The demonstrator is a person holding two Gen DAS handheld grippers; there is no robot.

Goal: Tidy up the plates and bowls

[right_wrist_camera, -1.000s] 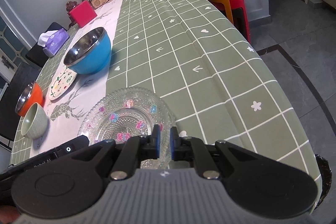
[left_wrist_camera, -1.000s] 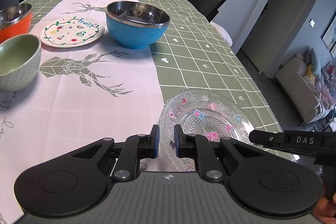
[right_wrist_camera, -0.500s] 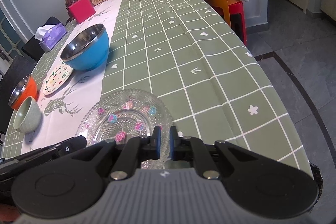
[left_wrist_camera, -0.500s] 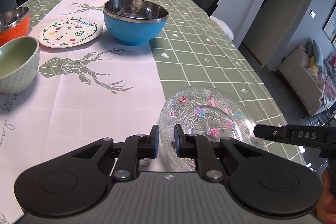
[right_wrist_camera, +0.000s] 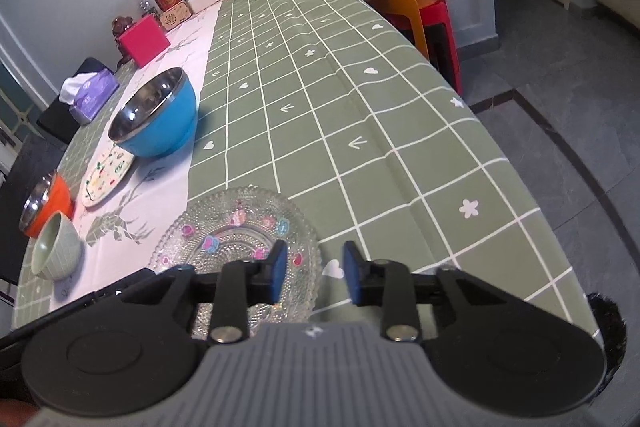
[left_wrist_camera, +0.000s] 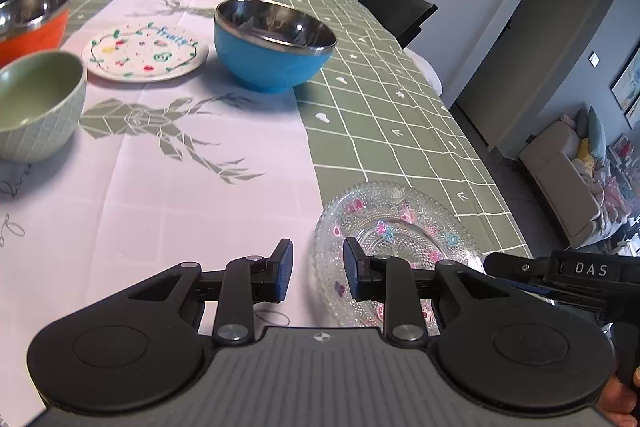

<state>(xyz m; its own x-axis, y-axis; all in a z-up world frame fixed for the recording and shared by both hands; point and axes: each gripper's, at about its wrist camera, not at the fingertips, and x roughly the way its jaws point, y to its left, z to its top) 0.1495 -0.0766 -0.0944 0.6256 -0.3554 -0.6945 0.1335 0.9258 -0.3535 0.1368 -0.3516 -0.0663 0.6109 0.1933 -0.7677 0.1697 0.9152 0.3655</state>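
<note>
Glass, clear and beaded with small painted flowers, the plate (left_wrist_camera: 394, 227) lies near the table's (right_wrist_camera: 360, 99) front edge with each gripper at one side of its rim: the left gripper (left_wrist_camera: 317, 269) and the right gripper (right_wrist_camera: 311, 269) both have their jaws opening, pads off the rim. Ahead of the right gripper the green checked cloth runs bare to the rounded edge. Beyond the left gripper stand an empty blue bowl (left_wrist_camera: 274, 51), a fruit-printed plate (left_wrist_camera: 145, 54), an empty green bowl (left_wrist_camera: 38, 105) and an orange bowl (left_wrist_camera: 30, 25).
</note>
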